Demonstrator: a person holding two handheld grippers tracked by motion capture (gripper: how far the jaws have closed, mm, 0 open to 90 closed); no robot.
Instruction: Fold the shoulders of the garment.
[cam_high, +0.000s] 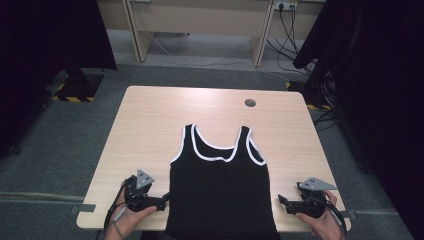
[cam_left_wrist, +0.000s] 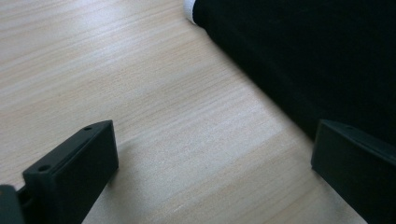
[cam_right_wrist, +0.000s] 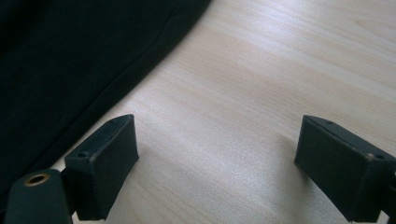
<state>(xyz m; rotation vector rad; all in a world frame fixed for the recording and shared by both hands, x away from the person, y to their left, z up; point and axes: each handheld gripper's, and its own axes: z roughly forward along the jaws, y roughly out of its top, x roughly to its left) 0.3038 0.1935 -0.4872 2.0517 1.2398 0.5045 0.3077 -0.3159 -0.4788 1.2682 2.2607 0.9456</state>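
A black tank top (cam_high: 220, 190) with white trim lies flat on the wooden table (cam_high: 150, 120), straps pointing away and its hem hanging over the near edge. My left gripper (cam_high: 165, 198) rests on the table at the top's left side, jaws wide open with bare wood between them. In the left gripper view the black fabric (cam_left_wrist: 308, 60) reaches the right jaw. My right gripper (cam_high: 282, 200) sits open just right of the top's right side. In the right gripper view the fabric edge (cam_right_wrist: 70, 70) lies beside the left jaw, and wood fills the gap.
A round grey cable port (cam_high: 250, 103) sits near the table's far edge. Black curtains hang at both sides. A wooden bench frame (cam_high: 200, 25) and cables stand on the grey floor beyond the table.
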